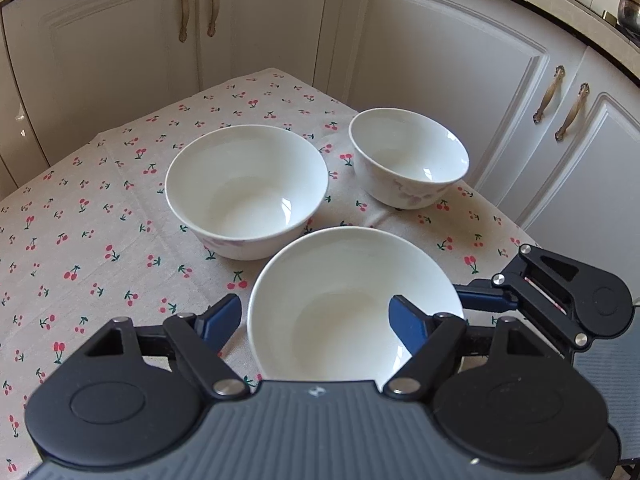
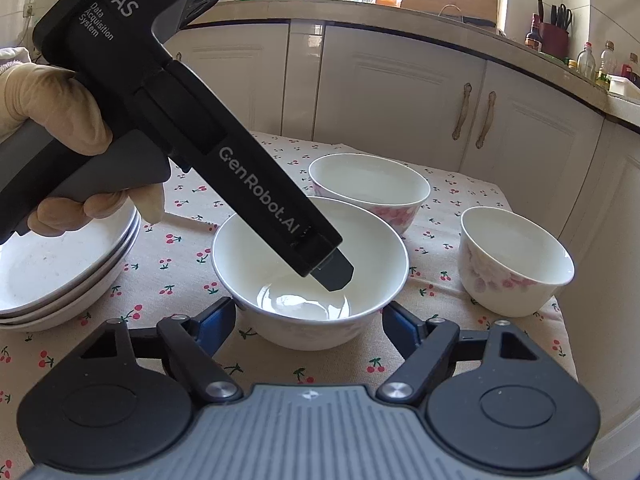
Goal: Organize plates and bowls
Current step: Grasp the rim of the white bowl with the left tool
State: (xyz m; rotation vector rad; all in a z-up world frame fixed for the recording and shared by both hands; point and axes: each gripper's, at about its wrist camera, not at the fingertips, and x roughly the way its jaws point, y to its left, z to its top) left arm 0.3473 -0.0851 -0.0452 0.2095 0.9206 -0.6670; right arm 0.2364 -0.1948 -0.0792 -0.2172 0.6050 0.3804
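While the left view shows the left tongs (image 1: 316, 316) pinching the near bowl's (image 1: 340, 280) wall, only the right view shows stacked plates (image 2: 60, 276) on the desk (image 2: 180, 264); the right tongs (image 2: 308, 320) straddle that bowl, contact unclear.

- We saw a table (image 2: 532, 364) under a cherry-print cloth (image 1: 80, 240).
- On the cloth stood three white bowls: a near one (image 2: 308, 276), a wide one (image 2: 370, 190) just behind it, and a small one (image 2: 516, 262) apart at the right.
- At the left lay three stacked plates (image 2: 60, 276).
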